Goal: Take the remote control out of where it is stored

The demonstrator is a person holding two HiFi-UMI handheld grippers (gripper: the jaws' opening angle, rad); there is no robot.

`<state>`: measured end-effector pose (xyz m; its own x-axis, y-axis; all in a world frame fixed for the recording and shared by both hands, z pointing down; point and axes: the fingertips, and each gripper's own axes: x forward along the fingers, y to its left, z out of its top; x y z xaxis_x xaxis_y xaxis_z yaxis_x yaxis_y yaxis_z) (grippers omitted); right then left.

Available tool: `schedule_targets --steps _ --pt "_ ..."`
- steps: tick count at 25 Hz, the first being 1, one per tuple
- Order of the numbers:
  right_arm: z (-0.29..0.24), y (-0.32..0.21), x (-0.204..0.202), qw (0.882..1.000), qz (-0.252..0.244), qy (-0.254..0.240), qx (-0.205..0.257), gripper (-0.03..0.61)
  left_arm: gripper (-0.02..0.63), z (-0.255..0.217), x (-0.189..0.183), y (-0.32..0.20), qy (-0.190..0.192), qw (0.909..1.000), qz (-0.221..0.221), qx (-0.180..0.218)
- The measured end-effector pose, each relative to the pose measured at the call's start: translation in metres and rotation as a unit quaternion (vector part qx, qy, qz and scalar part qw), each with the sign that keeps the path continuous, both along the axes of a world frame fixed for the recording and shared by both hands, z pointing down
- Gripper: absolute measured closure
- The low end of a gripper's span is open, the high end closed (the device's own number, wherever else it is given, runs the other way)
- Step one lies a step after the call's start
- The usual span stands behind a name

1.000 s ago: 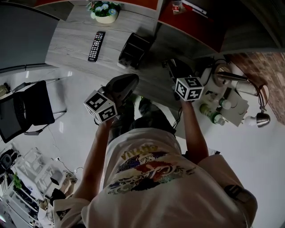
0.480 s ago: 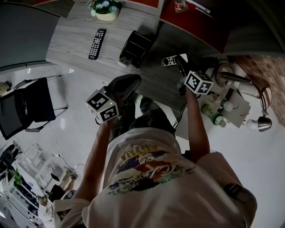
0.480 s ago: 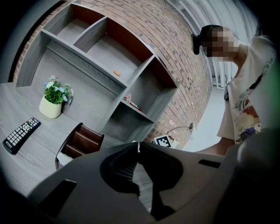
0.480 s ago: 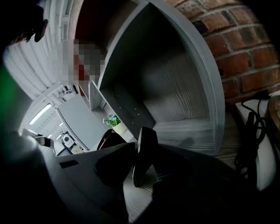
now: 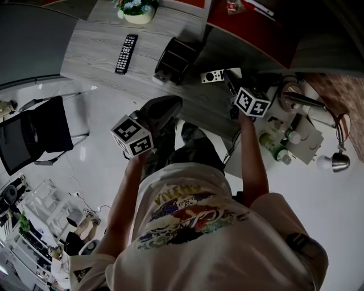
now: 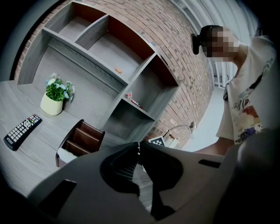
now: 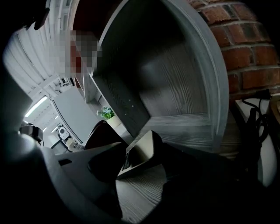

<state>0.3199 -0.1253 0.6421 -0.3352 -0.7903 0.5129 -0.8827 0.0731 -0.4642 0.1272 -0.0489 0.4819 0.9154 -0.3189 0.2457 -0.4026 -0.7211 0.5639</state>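
A white remote control (image 5: 213, 76) lies on the grey wooden desk (image 5: 96, 51), just in front of the shelf unit's lower opening. My right gripper (image 5: 232, 85) points at it from the near side. In the right gripper view the remote (image 7: 142, 153) rests on the desk between the spread jaws. The jaws have just been opening and the pads do not press on it. My left gripper (image 5: 165, 108) hangs over the floor in front of the desk. Its jaws (image 6: 139, 151) are shut with nothing between them.
A black remote (image 5: 125, 54), a flower pot (image 5: 135, 10) and a dark brown organiser (image 5: 176, 59) stand on the desk to the left. Bottles (image 5: 273, 146), a lamp (image 5: 333, 162) and cables (image 7: 251, 131) crowd the right side. A black chair (image 5: 37, 133) stands at the left.
The white remote came into view at the right gripper's tips and now lies on the desk. The right gripper moved right and down. The left gripper stayed put.
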Motion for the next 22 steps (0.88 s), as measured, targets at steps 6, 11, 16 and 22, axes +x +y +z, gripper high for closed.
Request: schedule_targets --steps 6,11,16,22 --pt "0.018 0.003 0.007 0.998 -0.003 0.055 -0.033 0.278 0.607 0.003 0.001 0.001 0.0 1.0 0.001 -0.003" --pt "0.025 0.008 0.006 0.991 -0.042 0.123 -0.044 0.216 0.607 0.001 0.001 0.001 -0.002 1.0 -0.002 -0.004" --pt "0.02 0.006 0.0 0.988 -0.06 0.138 -0.026 0.216 0.607 -0.002 0.001 0.001 -0.004 1.0 -0.006 0.001" --pt "-0.011 0.005 -0.012 0.976 -0.088 0.199 0.028 0.219 0.607 -0.004 -0.002 0.003 -0.01 0.9999 -0.003 0.007"
